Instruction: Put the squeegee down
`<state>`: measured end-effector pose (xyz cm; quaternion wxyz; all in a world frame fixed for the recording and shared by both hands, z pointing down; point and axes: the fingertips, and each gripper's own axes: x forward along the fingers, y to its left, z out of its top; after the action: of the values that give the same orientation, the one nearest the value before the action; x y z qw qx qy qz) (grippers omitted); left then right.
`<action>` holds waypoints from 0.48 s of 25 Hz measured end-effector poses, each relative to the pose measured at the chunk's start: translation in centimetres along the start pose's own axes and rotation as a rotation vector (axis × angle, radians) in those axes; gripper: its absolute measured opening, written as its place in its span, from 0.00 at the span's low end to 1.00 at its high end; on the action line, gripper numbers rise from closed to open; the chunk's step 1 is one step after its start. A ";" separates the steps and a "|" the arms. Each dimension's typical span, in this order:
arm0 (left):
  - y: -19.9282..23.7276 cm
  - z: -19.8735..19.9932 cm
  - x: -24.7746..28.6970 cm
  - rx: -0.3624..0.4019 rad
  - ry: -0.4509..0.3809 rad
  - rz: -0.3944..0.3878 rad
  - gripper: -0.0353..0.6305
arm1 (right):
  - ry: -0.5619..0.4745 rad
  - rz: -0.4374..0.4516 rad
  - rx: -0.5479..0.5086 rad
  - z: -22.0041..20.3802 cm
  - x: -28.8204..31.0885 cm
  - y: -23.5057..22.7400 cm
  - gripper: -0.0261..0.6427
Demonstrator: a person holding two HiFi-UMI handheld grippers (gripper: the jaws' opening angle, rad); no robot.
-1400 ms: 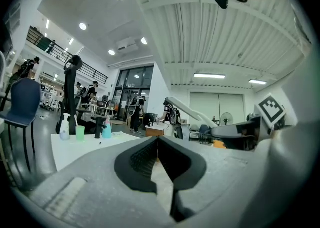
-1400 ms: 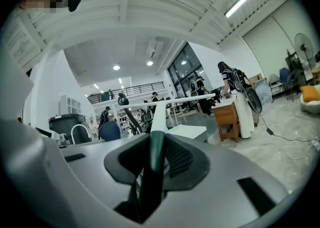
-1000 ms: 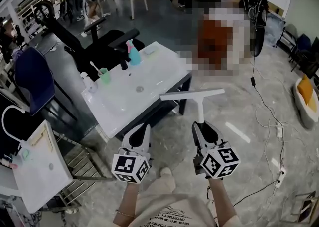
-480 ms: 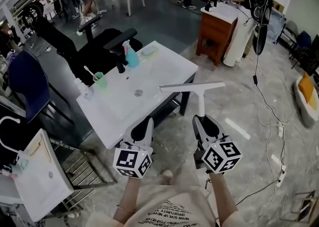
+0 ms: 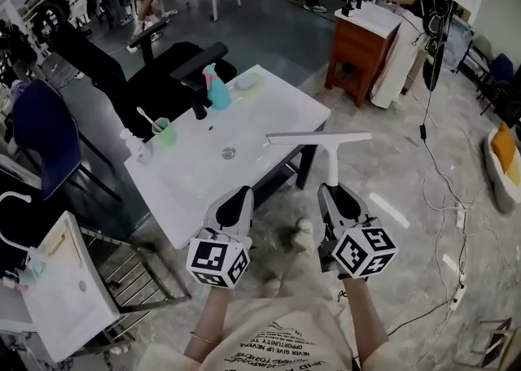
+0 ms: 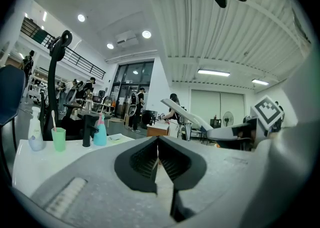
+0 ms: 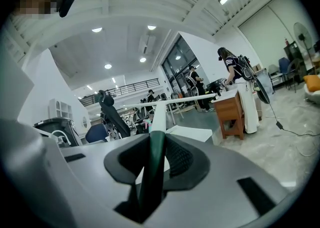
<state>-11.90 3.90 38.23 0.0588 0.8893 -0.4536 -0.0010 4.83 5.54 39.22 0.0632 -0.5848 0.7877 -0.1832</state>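
Observation:
The squeegee (image 5: 319,139), a long white blade on a white neck with a dark green handle, is held level over the near right corner of the white sink top (image 5: 203,174). My right gripper (image 5: 333,190) is shut on its handle; in the right gripper view the handle (image 7: 152,167) runs between the pads and the blade (image 7: 172,102) lies crosswise ahead. My left gripper (image 5: 238,197) hovers beside it at the sink's front edge, its jaws shut with nothing in them (image 6: 158,144). The left gripper view shows the squeegee (image 6: 186,114) off to the right.
On the sink top stand a black faucet (image 5: 199,105), a blue spray bottle (image 5: 216,89), a green cup with a toothbrush (image 5: 167,128) and a soap dispenser (image 5: 138,146). A black office chair (image 5: 155,76) is behind it, a wooden cabinet (image 5: 362,45) back right, cables (image 5: 444,190) on the floor.
Both grippers have come forward to the sink's front edge, with the squeegee carried along. A shoe now shows on the floor between them.

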 end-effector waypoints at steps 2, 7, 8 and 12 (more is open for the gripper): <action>0.5 -0.1 0.9 -0.001 0.002 0.004 0.09 | 0.004 0.002 0.005 0.0 1.0 -0.5 0.18; 1.6 -0.2 3.9 -0.005 0.010 0.022 0.09 | 0.017 0.011 0.014 0.6 4.1 -2.3 0.18; 1.9 -0.1 4.7 -0.006 0.012 0.026 0.09 | 0.019 0.013 0.016 0.8 4.9 -2.8 0.18; 3.0 -0.1 8.6 -0.010 0.024 0.033 0.09 | 0.030 0.014 0.025 2.0 8.5 -5.2 0.18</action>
<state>-9.25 -4.76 39.09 0.0688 0.8814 -0.4672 0.0083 7.52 -4.24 40.26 0.0602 -0.5757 0.7902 -0.2013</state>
